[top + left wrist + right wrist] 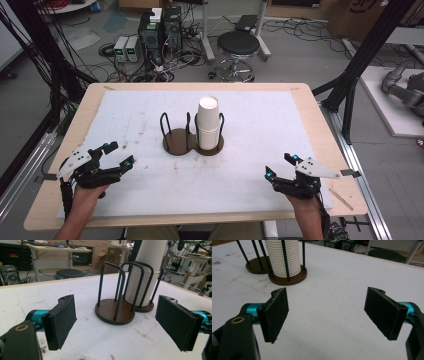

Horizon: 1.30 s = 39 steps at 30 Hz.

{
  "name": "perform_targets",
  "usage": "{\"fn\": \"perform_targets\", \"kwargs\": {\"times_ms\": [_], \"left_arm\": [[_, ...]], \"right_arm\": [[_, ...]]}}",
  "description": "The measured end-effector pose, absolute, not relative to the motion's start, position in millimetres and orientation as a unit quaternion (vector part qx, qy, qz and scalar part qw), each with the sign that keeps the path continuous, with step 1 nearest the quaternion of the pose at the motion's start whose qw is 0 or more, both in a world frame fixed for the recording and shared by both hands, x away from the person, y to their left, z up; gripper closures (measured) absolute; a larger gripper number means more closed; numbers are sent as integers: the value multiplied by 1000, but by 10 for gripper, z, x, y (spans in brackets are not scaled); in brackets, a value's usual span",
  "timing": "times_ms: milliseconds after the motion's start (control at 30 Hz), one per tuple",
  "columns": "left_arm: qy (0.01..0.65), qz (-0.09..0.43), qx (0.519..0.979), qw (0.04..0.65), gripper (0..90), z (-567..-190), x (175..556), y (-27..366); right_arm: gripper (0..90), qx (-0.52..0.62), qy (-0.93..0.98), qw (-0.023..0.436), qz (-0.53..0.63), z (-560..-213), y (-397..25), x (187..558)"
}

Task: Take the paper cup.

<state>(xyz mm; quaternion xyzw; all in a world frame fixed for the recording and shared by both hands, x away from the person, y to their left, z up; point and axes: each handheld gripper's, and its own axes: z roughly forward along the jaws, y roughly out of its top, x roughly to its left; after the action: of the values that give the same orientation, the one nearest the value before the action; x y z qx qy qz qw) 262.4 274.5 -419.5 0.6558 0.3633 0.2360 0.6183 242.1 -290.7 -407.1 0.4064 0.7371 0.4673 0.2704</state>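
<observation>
A tall stack of paper cups (pixel 208 122) stands upright in the right-hand bay of a double cup holder (pixel 192 141) near the middle of the bench (pixel 305 107). The left-hand bay is bare, with only its wire loops standing up from the brown base. A stained white mat (pixel 260 145) covers most of the bench top.

The left tool (pixel 116 156) rests near the front left corner with its jaws wide apart and nothing between them. The right tool (pixel 279 166) sits near the front right corner, equally spread and empty. Both are well apart from the holder.

The main risk, as I judge it, lies in the height of the stack. A grip taken on the top cup that squeezes too hard could crush its thin wall. A pull that is not straight upward could drag several nested cups along, or lean the stack against the wire loops and tip the holder. A tool coming in low could also catch on a loop, since the loops closely surround the stack.
</observation>
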Motion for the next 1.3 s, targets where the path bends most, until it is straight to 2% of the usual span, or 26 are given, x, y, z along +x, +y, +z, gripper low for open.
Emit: {"fn": "perform_targets", "kwargs": {"times_ms": [700,1133,1300], "left_arm": [[347,226,666,621,164,-4184,2662,2632],[347,222,668,620,165,-4194,2650,2630],[344,222,669,621,164,-4187,2647,2630]], "right_arm": [[200,411,739,258,468,-4081,-2954,2364],[200,383,744,237,493,-3850,-2702,2504],[200,363,757,227,494,-3725,-2546,2662]]}}
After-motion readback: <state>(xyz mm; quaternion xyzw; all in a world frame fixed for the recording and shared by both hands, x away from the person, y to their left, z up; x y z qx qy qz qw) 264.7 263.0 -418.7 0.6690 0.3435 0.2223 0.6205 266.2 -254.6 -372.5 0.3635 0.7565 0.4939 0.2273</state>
